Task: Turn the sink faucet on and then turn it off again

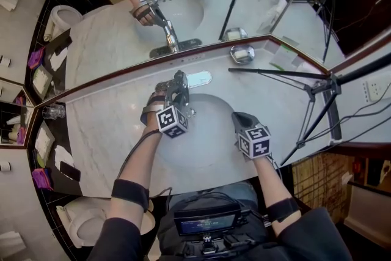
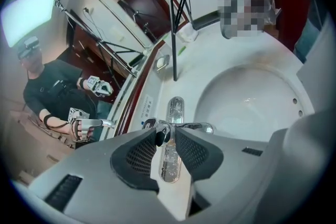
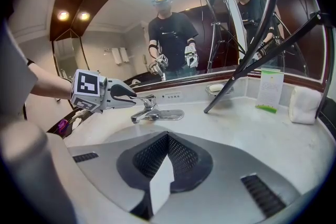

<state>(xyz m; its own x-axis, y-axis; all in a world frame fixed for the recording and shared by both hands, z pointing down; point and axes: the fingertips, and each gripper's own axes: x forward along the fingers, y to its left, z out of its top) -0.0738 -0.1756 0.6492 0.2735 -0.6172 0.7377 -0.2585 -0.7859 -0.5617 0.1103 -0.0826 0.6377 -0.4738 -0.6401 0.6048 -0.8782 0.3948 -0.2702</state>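
The chrome faucet [image 1: 181,90] stands at the back of the white basin [image 1: 208,150], its lever [image 2: 161,132] pointing toward me over the long base plate [image 2: 174,110]. My left gripper [image 1: 177,86] reaches down onto it. In the left gripper view the left gripper [image 2: 167,136] has its dark pads on either side of the lever tip, pressing it. From the right gripper view I see the left gripper [image 3: 127,94] at the lever, above the spout [image 3: 140,116]. My right gripper [image 1: 238,117] hovers shut and empty over the basin's right part; its pads [image 3: 157,157] meet.
A mirror [image 1: 183,3] runs along the back of the marble counter [image 1: 110,131]. A soap dish [image 1: 242,54] sits right of the faucet. Black tripod legs [image 1: 317,87] cross the counter's right side. A glass [image 1: 54,111] stands at far left, a card [image 3: 270,91] at right.
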